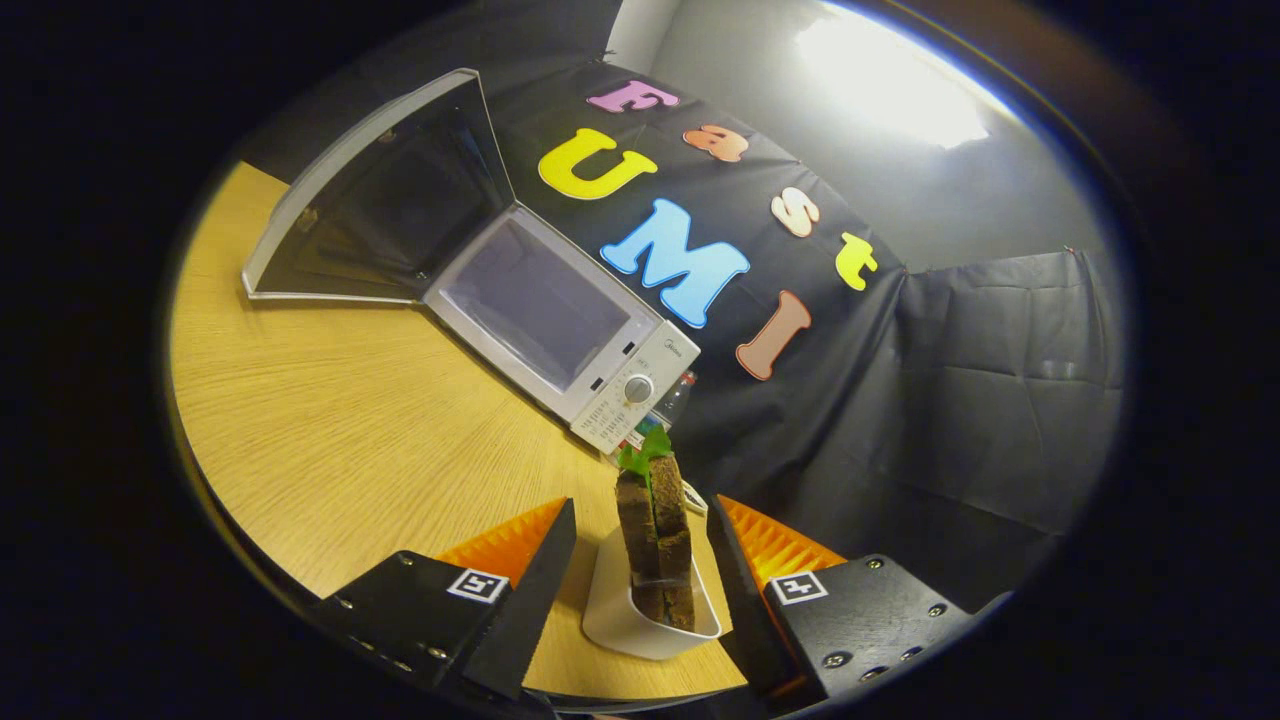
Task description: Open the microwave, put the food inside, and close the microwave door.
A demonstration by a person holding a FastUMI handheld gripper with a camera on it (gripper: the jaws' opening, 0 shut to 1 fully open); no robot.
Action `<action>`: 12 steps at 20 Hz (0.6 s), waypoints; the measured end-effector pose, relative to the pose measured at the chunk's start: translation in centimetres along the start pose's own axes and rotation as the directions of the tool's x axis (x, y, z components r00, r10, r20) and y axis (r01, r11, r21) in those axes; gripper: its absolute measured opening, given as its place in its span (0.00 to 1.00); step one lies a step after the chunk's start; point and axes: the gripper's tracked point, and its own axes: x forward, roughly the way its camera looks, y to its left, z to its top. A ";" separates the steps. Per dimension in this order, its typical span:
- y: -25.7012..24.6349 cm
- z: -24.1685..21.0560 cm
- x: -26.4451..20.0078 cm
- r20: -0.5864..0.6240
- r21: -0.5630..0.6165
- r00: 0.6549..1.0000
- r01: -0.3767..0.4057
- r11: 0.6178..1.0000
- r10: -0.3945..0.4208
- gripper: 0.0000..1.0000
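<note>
One microwave point(545, 320) is seen on the wooden worktop point(340, 420), its door point(385, 200) swung fully open and its cavity bare. One small white cup point(640, 610) stands on the worktop between the fingers of the gripper point(640, 560), which are spread apart, with a gap left on each side of the cup. In the cup two brown, crumbly-looking slabs of food point(655, 530) are stood upright, topped by a green leaf. The food is judged light, soft and easily broken or tipped; the cup looks stiff and smooth, so it is better gripped by its walls, low down. A bottle point(672, 398) is partly seen beside the microwave.
</note>
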 end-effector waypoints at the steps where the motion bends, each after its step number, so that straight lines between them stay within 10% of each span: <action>1: 0.0 -0.4 0.5 -0.013 0.003 1.000 0.005 1.000 -0.005 0.80; 5: -0.9 -1.1 1.6 -0.057 0.064 0.998 0.044 0.997 -0.040 0.39; 12: -2.8 0.2 0.6 -0.030 0.213 1.000 -0.001 0.977 0.008 0.25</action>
